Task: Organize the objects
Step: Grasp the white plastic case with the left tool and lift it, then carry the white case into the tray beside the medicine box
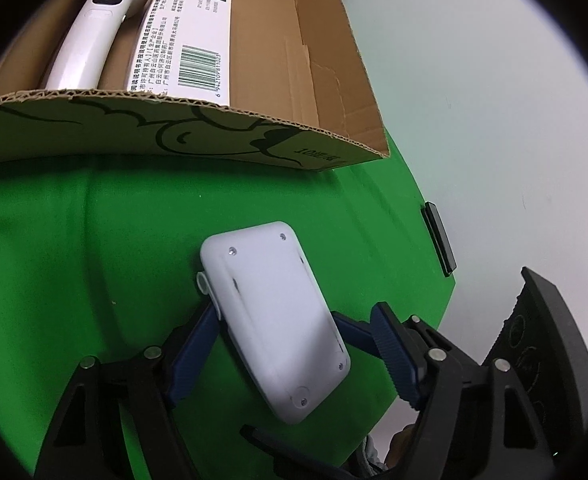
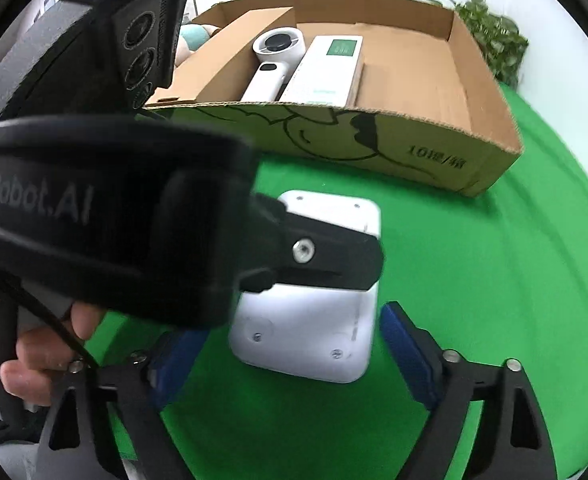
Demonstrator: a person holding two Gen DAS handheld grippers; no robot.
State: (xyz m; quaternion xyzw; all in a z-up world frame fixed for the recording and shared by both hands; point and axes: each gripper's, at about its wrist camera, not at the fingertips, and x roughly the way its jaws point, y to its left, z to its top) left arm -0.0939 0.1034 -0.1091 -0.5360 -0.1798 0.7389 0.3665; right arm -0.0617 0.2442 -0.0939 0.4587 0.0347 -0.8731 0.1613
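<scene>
Left gripper (image 1: 278, 336) pads closed on white device's (image 1: 274, 320) long edges, lifted tilted over green cloth (image 1: 74, 248), likely for cardboard box (image 1: 222, 132); right gripper (image 2: 290, 356) open around its near end, pads clear.

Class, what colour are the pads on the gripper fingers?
Dark blue pads, clearest in the right wrist view.

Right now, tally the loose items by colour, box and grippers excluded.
White: 3 (flat white device on the green cloth; handheld fan and white carton inside the cardboard box)
Black: 1 (small black slab at the cloth's edge)
Total: 4
</scene>
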